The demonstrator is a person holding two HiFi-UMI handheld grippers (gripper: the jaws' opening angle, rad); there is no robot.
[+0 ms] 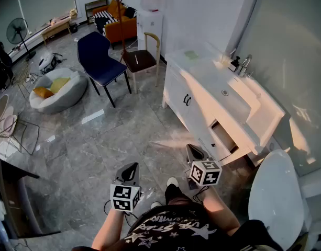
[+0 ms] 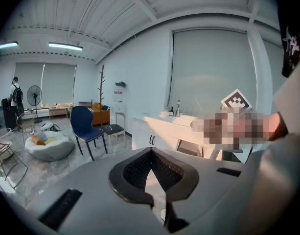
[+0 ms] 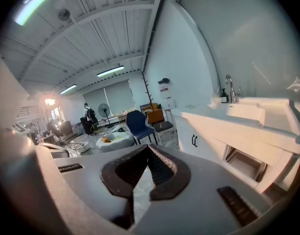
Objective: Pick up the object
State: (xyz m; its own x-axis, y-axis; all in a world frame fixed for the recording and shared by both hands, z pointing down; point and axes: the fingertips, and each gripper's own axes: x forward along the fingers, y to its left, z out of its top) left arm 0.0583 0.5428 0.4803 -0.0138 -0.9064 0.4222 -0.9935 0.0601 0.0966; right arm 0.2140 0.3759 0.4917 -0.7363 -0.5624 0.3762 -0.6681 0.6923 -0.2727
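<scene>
Above grey marbled floor tiles (image 1: 123, 135), left gripper (image 1: 131, 167) and right gripper (image 1: 193, 150) both hold ribbed black jaws together, nothing between. Glossy white counter (image 1: 202, 75) with rectangular basin stands nearby. Object to pick: cannot tell which.

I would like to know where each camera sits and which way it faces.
Head view: on the person's head, steeply down at floor, blue chair, sink cabinet; shows forearms, left gripper, right gripper.
Left gripper view: on the left gripper, level toward chair and cabinet; shows its shut jaws and the right gripper's marker cube.
Right gripper view: on the right gripper, tilted up past the cabinet; shows its shut jaws.
All three share the blue chair and sink cabinet.
</scene>
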